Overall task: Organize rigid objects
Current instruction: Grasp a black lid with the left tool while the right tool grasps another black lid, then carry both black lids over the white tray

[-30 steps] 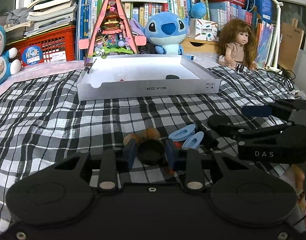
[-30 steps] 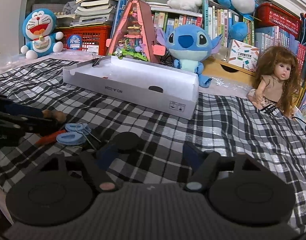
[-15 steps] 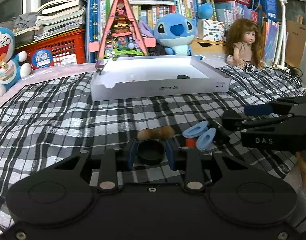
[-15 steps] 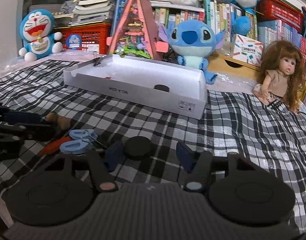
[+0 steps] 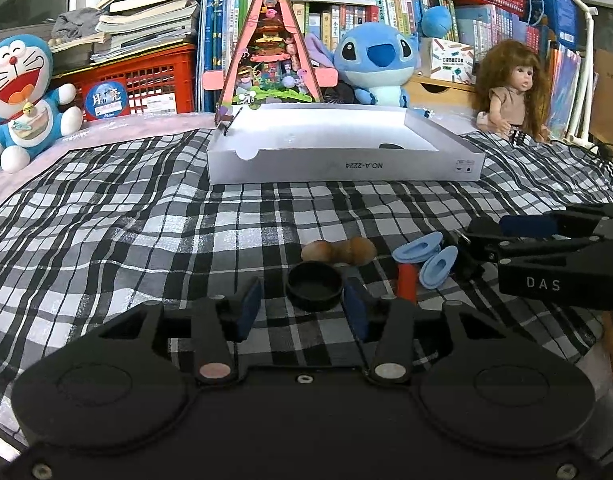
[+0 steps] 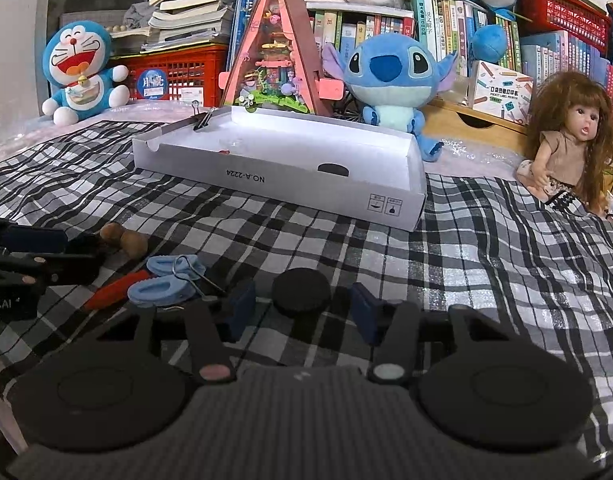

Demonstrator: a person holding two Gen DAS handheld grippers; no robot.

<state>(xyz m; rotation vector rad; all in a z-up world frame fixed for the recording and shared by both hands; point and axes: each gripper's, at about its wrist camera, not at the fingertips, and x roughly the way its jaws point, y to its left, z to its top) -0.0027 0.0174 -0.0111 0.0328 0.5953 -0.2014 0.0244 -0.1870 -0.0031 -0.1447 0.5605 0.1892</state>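
A black-and-white checked cloth [image 5: 146,216] covers the work surface, backed by shelves crammed with books [image 6: 386,28], a red crate [image 5: 146,84] and soft toys. Against that wall sit a Doraemon plush [image 5: 20,96], a blue Stitch plush [image 6: 390,76], a long-haired doll [image 6: 570,140] and a pink A-frame miniature house [image 5: 272,52]. In front of them lies a shallow white cardboard tray [image 6: 306,184] holding one dark disc [image 6: 333,169] near its right end.

The left gripper [image 5: 302,308] hangs low over the cloth with its blue pads spread apart; a black round cap [image 5: 314,285] lies open side up between them, and neither pad appears to touch it. The right gripper [image 6: 302,311] is likewise parted, with a second black cap [image 6: 301,292] lying flat between its fingertips, clear of both.

Between the two tools sits a small cluster: two brown nut-like pieces [image 5: 340,250] touching each other, a pair of pale blue doll shoes [image 6: 170,280] side by side with a wire loop lying over them, and a red stick [image 6: 116,290] partly beneath the shoes.
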